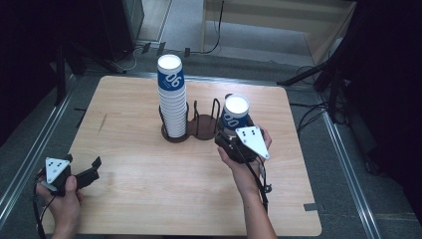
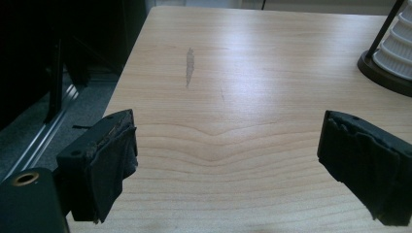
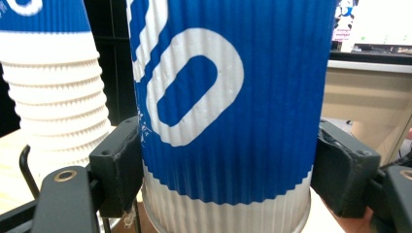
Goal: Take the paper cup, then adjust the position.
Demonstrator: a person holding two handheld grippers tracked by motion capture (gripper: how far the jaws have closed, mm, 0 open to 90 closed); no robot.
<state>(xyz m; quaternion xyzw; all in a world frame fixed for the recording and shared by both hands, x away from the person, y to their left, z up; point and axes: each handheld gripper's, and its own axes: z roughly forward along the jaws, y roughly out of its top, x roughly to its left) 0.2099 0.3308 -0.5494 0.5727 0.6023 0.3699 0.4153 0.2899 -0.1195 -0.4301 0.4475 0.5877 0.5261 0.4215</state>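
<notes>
A blue and white ribbed paper cup is held upright with its mouth up, just right of the dark wire cup holder. My right gripper is shut on the cup, a jaw pressed to each side of it. A tall stack of the same cups stands in the holder's left ring. My left gripper rests open near the table's front left corner, with bare wood between its jaws.
The wooden table has free room across its front and left. A grey smear marks the wood at left. Dark stands and cables line the floor behind and to the right of the table.
</notes>
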